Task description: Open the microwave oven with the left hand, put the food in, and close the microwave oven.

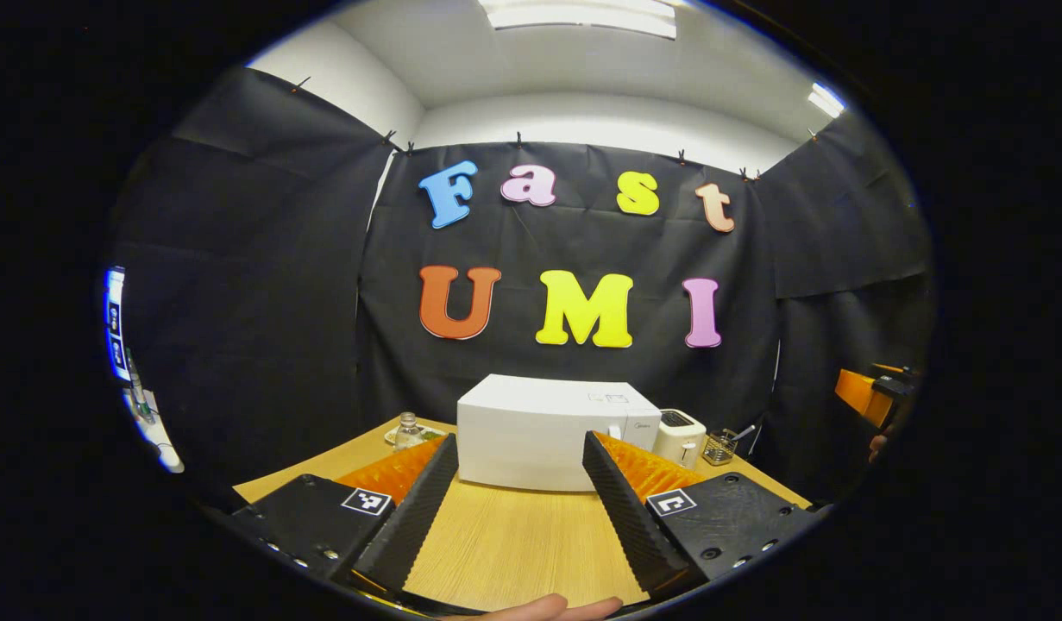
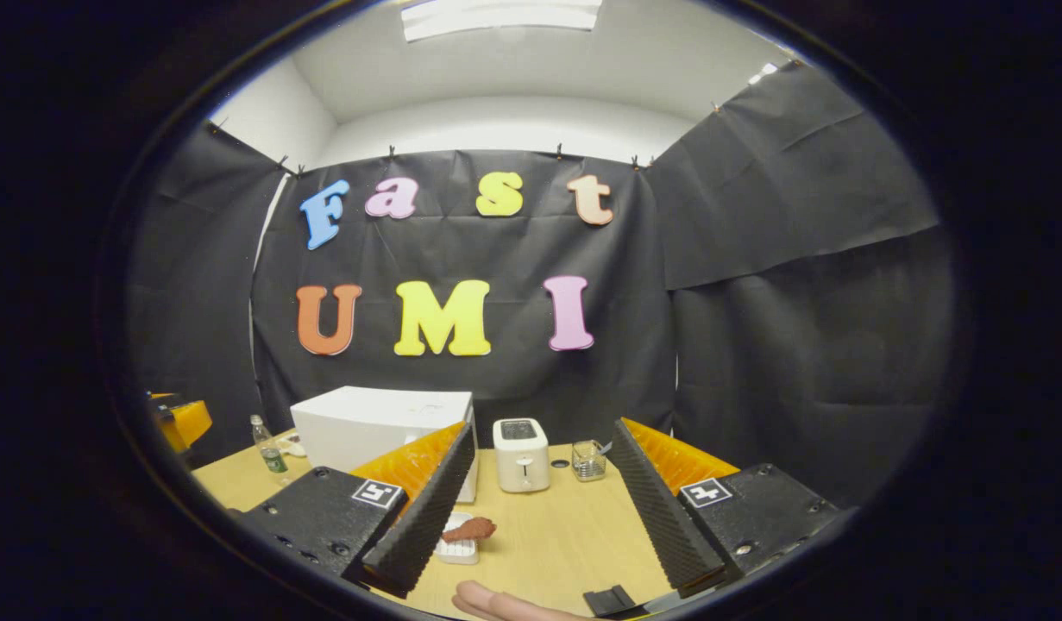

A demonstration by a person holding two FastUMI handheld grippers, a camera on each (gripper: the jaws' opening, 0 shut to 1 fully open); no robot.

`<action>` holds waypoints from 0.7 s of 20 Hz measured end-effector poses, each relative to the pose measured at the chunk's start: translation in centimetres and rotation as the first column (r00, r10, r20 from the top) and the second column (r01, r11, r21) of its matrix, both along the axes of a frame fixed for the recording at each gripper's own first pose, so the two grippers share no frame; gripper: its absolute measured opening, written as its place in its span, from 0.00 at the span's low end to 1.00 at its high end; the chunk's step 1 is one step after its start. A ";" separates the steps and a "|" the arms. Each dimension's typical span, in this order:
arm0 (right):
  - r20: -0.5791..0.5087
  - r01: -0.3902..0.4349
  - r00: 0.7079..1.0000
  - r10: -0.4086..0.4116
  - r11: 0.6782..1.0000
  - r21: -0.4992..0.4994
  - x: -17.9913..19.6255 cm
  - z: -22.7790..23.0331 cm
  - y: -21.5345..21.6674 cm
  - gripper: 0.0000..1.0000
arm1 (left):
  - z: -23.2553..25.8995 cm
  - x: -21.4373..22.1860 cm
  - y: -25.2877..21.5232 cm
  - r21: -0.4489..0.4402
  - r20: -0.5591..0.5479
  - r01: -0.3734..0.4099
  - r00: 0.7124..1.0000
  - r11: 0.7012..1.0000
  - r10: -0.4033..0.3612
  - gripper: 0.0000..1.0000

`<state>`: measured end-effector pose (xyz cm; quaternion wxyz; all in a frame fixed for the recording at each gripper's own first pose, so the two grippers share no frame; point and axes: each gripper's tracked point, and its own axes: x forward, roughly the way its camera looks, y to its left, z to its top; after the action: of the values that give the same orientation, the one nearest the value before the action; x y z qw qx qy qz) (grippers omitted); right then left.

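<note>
In the left gripper view, the left gripper [image 1: 518, 483] has its jaws wide apart and nothing between them. The white box-shaped microwave oven [image 1: 548, 427] stands closed on the light wooden table [image 1: 513, 543], ahead of the jaws and well apart from them, seen in the gap between the two fingers.

In the right gripper view, the right gripper [image 2: 543, 500] also has its jaws apart and holds nothing. The food, a reddish-brown piece like a drumstick [image 2: 470, 529], lies on a small white tray [image 2: 459, 548] on the table, just beside the left finger, lower than the jaws. A white toaster [image 2: 521, 454] and a small glass jar [image 2: 588, 460] stand behind, to the right of the microwave oven.
</note>
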<state>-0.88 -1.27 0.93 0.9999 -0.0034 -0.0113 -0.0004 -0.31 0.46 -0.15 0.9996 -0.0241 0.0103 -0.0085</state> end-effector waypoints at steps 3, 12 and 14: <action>0.004 -0.005 1.000 0.005 1.000 0.004 -0.2 0.1 -0.1 1.00 | 0.0 0.0 -0.1 0.000 -0.001 0.000 1.000 1.000 0.000 0.92; 0.007 -0.006 1.000 0.006 1.000 0.017 -0.8 -0.5 -1.4 1.00 | 0.2 -0.5 -0.8 -0.017 0.008 0.023 1.000 1.000 -0.023 0.92; 0.007 -0.011 1.000 0.011 1.000 0.020 -1.0 -0.6 -1.5 1.00 | 0.3 -0.6 -1.0 -0.012 0.013 0.027 1.000 1.000 -0.026 0.92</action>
<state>-1.86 -2.72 0.29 0.9999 0.0066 -0.0149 0.0050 -0.91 -0.55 0.15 0.9993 -0.0300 0.0042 -0.0219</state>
